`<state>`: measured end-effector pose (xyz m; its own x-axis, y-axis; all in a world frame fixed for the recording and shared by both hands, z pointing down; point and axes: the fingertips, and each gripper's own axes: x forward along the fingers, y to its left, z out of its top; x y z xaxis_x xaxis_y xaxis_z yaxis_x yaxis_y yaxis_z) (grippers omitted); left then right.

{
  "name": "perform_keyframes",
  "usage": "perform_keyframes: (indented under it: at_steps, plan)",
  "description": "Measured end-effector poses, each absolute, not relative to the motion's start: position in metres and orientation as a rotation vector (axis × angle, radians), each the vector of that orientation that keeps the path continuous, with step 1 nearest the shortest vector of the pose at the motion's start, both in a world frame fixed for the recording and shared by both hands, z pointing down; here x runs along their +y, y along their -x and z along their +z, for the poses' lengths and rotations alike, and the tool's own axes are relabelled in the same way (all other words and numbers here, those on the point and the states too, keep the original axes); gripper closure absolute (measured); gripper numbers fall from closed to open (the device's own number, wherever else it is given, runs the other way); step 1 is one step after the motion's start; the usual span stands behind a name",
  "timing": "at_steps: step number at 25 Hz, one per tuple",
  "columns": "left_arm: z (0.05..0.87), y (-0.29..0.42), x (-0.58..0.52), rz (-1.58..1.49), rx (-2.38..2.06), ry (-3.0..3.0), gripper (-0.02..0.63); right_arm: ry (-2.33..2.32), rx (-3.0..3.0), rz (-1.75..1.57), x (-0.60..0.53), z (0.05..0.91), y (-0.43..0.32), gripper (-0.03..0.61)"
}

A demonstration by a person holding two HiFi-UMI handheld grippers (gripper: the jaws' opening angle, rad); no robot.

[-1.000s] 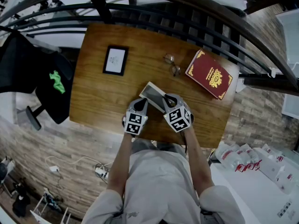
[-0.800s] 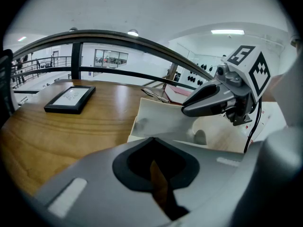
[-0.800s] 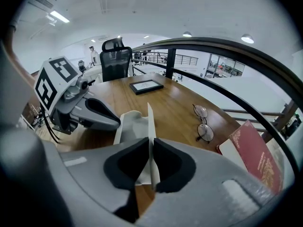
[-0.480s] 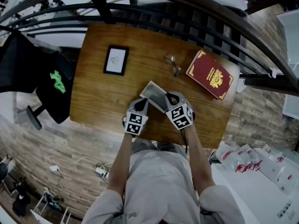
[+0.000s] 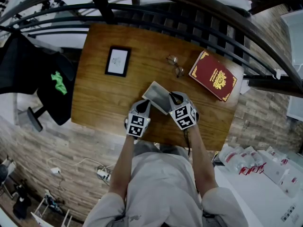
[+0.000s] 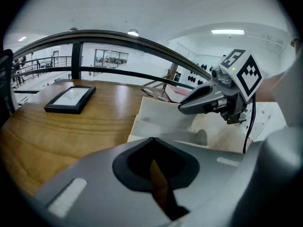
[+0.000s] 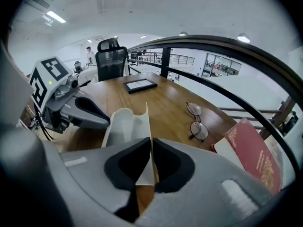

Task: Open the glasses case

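The pale grey glasses case (image 5: 156, 93) lies near the front middle of the wooden table (image 5: 104, 98), its thin lid flap (image 7: 147, 119) raised on edge. My right gripper (image 5: 171, 97) is shut on that flap's near edge; its jaws have just been closing with the flap between them. In the right gripper view the flap runs straight into the pinched jaws (image 7: 151, 148). My left gripper (image 5: 145, 103) is at the case's near left corner, jaws together on the case's lower edge (image 6: 142, 137). The case's inside is bare as far as it shows.
A black picture frame (image 5: 117, 60) lies at the back left. Folded glasses (image 5: 174, 65) and a red book (image 5: 212, 75) are at the back right. A dark railing (image 5: 199, 18) runs behind the table. A black office chair (image 5: 47, 79) stands at the left.
My right gripper has shifted slightly to the right with the flap in it, and the flap stands a little more upright. The left gripper has kept still.
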<state>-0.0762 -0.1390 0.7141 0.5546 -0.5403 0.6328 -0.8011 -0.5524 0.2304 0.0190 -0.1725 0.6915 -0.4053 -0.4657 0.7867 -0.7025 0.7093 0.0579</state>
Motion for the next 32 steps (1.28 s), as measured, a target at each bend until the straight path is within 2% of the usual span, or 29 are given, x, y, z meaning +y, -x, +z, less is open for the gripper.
perform_keyframes:
  at_steps: [32]
  plan:
    - [0.716, 0.075, -0.143, 0.696, -1.082, -2.297, 0.594, -0.993, -2.063, 0.372, -0.193, 0.701, -0.033, 0.489]
